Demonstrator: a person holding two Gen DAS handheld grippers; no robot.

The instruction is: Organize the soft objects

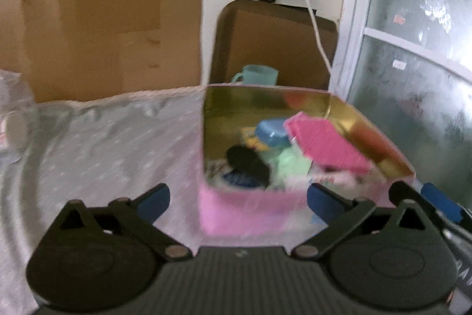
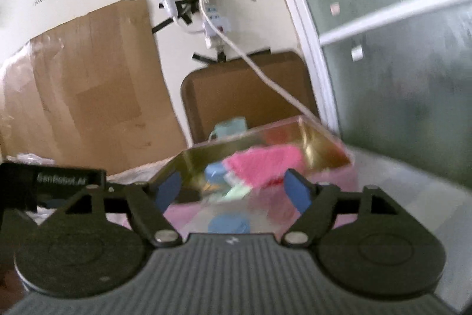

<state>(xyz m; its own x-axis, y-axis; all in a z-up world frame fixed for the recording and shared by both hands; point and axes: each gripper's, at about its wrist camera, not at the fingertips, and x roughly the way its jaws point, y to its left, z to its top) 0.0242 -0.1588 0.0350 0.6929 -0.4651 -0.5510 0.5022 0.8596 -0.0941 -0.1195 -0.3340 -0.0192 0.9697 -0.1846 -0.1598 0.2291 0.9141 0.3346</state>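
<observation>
A pink tin box point(image 1: 250, 211) with a gold inside stands on the table, just ahead of both grippers. In it lie a pink sponge point(image 1: 324, 143), a blue soft piece point(image 1: 271, 133), a green one point(image 1: 292, 164) and a black one point(image 1: 247, 164). My left gripper point(image 1: 237, 201) is open and empty at the box's near wall. In the right wrist view the box point(image 2: 336, 176) and the pink sponge point(image 2: 262, 164) show again. My right gripper point(image 2: 233, 191) is open and empty over the box's near edge. A blue piece point(image 2: 228, 223) lies close below it.
A pale dotted cloth point(image 1: 103, 143) covers the table. A clear jar point(image 1: 14, 120) stands at the far left. Cardboard point(image 1: 103, 14) leans on the wall. A brown chair back point(image 1: 274, 40) with a teal mug point(image 1: 259, 74) is behind the box. A frosted window point(image 1: 419, 49) is to the right.
</observation>
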